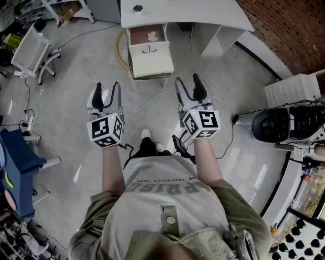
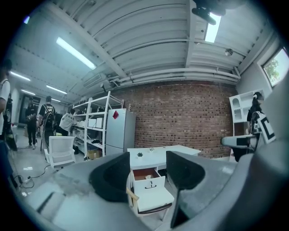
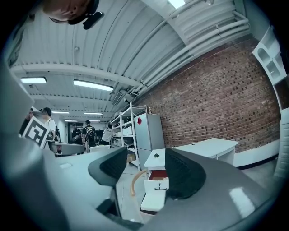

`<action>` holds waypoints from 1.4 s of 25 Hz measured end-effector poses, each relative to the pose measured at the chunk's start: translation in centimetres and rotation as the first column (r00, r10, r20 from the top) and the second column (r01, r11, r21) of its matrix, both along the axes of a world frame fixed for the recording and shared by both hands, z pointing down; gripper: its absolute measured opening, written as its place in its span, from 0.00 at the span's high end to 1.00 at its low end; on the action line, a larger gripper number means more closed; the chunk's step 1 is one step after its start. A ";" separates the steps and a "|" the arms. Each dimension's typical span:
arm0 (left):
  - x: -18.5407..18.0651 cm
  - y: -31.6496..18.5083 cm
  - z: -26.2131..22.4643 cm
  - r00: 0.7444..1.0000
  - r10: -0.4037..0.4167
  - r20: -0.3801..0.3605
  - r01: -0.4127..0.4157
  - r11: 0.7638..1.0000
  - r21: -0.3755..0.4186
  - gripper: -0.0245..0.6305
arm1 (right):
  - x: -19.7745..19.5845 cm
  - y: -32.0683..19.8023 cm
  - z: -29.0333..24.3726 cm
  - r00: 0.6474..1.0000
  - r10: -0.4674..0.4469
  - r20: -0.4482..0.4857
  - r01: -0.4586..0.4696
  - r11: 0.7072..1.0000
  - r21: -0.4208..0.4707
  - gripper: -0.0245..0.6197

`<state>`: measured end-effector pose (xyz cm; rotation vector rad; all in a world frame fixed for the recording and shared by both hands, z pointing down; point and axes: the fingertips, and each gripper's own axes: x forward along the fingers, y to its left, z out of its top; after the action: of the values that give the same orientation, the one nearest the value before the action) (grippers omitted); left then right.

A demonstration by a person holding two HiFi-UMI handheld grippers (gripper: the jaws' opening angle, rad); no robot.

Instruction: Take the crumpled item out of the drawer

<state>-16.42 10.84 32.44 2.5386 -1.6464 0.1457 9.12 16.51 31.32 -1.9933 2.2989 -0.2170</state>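
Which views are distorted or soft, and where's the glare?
Left gripper view: fisheye, dark corners, left tongs close-up soft, ceiling light strip blown out. Right gripper view: same fisheye, right tongs soft, brick wall curved. Head view: sharp; glossy floor shows light streaks, open drawer evenly lit.

A white desk (image 1: 203, 15) stands in front of the brick wall (image 1: 294, 25), and there's a small green plant (image 1: 137, 8) near the desktop's left edge. A white-cushioned chair (image 1: 151, 63) sits on the grey floor (image 1: 76, 127) just before the desk. Over at the floor's left edge, a white mesh office chair (image 1: 31, 51); at the right, a black rounded machine (image 1: 271, 126). Further back: a pale fridge (image 2: 119, 133), white shelving (image 2: 92, 124), and people (image 2: 47, 115) standing about
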 end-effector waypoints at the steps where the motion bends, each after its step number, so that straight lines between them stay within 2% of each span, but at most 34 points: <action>1: -0.1 -0.8 -0.1 1.000 0.006 -0.003 -0.006 1.000 0.005 0.56 | -0.1 -0.6 0.0 1.000 0.006 -0.004 -0.006 1.000 0.000 0.56; 15: 0.3 -10.3 -2.1 0.996 0.087 -0.006 -0.086 0.994 0.071 0.56 | 0.1 -8.1 -1.1 0.996 0.084 -0.015 -0.084 0.996 0.036 0.56; 25: -1.4 -12.1 0.1 0.996 0.084 0.013 -0.085 0.996 0.015 0.56 | -0.3 -9.7 1.3 0.995 0.102 -0.007 -0.102 0.994 -0.029 0.56; 35: 0.2 -14.0 2.8 0.997 0.077 0.010 -0.076 0.996 -0.056 0.56 | 1.4 -11.7 3.2 0.996 0.091 -0.018 -0.092 0.992 -0.087 0.56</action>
<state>-16.22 -3.19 35.26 2.5651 -1.5278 0.2116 10.48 4.85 34.56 -2.1427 2.2363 -0.3026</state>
